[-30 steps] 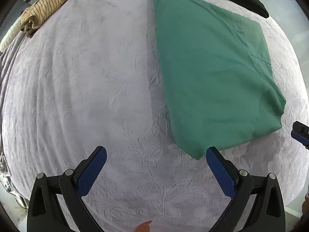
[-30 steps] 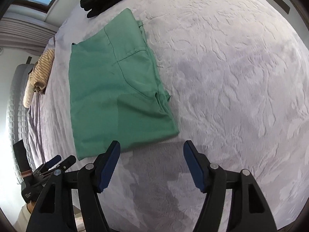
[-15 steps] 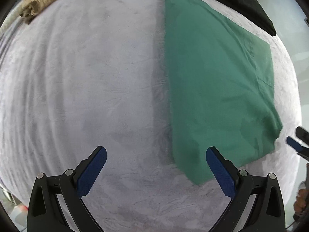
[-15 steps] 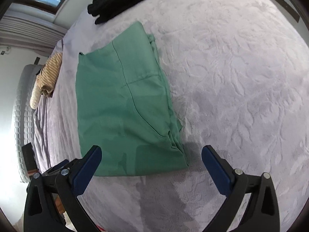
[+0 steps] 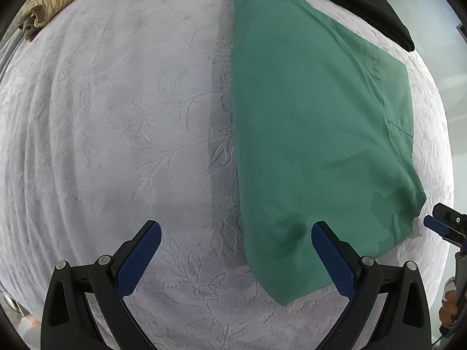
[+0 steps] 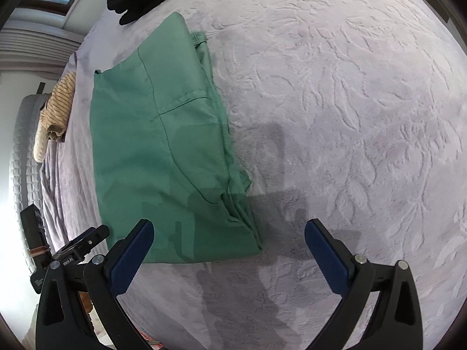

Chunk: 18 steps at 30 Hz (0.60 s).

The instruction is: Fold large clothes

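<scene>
Both grippers have drawn closer to the green garment [image 5: 315, 134] than a second ago, and the right gripper [image 6: 229, 250] has just been opening its jaws, with no cloth pressed between them. They now stand wide apart above the bedspread [image 6: 364, 116], the left blue pad over the garment's near edge and the right pad over bare quilting, the near right corner of the fabric lying below the gap. The left gripper [image 5: 236, 253] points straight down, jaws likewise spread and empty, straddling the garment's near left corner; its right pad overlaps the cloth in view, though whether it touches cannot be told. The garment lies folded flat in a rough rectangle on the bed. Only a fingertip of the right gripper and part of a hand [image 5: 449, 309] show at the left view's edge. A black garment [image 5: 364, 3] and a striped cloth [image 5: 55, 0] are cut off at the far rim.
</scene>
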### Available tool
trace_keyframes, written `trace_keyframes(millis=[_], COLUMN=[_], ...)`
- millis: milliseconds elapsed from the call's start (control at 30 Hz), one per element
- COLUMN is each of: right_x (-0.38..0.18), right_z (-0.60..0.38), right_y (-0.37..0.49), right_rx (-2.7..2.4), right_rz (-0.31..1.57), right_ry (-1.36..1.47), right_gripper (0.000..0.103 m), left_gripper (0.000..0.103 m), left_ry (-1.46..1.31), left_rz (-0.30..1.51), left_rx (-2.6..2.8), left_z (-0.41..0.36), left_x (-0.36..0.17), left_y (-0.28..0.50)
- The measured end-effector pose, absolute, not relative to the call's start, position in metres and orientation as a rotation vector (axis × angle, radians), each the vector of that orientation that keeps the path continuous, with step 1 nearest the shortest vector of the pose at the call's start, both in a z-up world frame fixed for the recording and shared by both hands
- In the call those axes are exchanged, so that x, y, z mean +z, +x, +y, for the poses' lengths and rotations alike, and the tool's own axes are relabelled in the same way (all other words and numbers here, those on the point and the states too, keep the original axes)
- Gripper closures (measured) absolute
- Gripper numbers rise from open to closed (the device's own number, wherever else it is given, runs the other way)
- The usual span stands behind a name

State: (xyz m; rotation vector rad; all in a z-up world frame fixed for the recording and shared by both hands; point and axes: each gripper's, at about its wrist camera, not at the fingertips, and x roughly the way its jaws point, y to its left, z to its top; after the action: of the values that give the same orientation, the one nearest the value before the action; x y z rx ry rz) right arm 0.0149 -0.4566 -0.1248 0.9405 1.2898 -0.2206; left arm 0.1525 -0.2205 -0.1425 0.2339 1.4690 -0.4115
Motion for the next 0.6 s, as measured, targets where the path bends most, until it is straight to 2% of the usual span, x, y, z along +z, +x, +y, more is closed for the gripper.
trace_keyframes(millis=[333, 600], right_x=[-0.122, -0.122], right_z=[-0.481, -0.498], right_y=[0.02, 0.069], right_rx=[-0.219, -0.045], right_rz=[1.235, 1.149], right_ry=[0.981, 0.953], right_gripper=[0.001, 0.002], left_gripper=[0.0, 0.0], left_ry=[0.117, 0.093], left_rz=[1.47, 1.496], left_rx=[-0.48, -0.605], left_z=[-0.214, -0.237], left_x=[-0.148, -0.162], left_y=[0.181, 0.198])
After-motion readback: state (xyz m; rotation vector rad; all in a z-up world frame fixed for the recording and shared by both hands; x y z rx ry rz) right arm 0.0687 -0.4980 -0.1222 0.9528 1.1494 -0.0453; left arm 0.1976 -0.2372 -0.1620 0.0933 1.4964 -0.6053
